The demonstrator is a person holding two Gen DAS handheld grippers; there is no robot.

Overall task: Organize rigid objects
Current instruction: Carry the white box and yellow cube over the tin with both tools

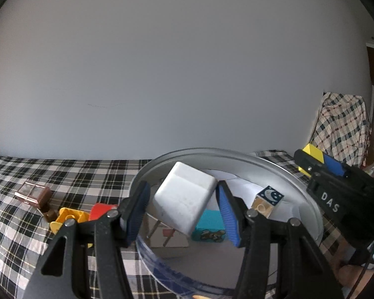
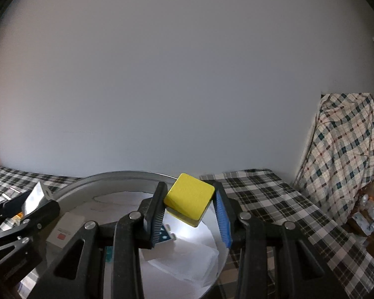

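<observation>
My left tool (image 1: pixel 183 209) is clamped on a white block (image 1: pixel 185 196), its blue pads (image 1: pixel 227 214) pressed against the two side faces; the block hangs tilted above the inside of a round metal tin (image 1: pixel 309 199). My right tool (image 2: pixel 189 209) grips a yellow cube (image 2: pixel 189 198) by two opposite faces, one corner turned upward, over the near right part of the same tin (image 2: pixel 87 182).

Inside the tin, seen from the left wrist view, a small wooden cube with a moon picture (image 1: pixel 268 200) rests on white paper (image 1: pixel 244 186) toward the right wall, and a teal box (image 1: pixel 210 229) lies below the held white block. In the right wrist view a white box with a red mark (image 2: pixel 64 231) lies at the left of the tin floor.

Outward from the tin, on the black-and-white checked cloth (image 1: pixel 62 174) that covers the table, I see a red piece (image 1: pixel 101 210) and a yellow brick (image 1: pixel 68 218) just beside the tin's left rim, and a brown shiny box (image 1: pixel 33 194) farther left. A plaid cloth (image 2: pixel 346 149) drapes over something at the far right, against the plain wall (image 2: pixel 187 74). From the left wrist view my right tool (image 1: pixel 319 162) appears at the tin's right rim with the yellow cube in it.
</observation>
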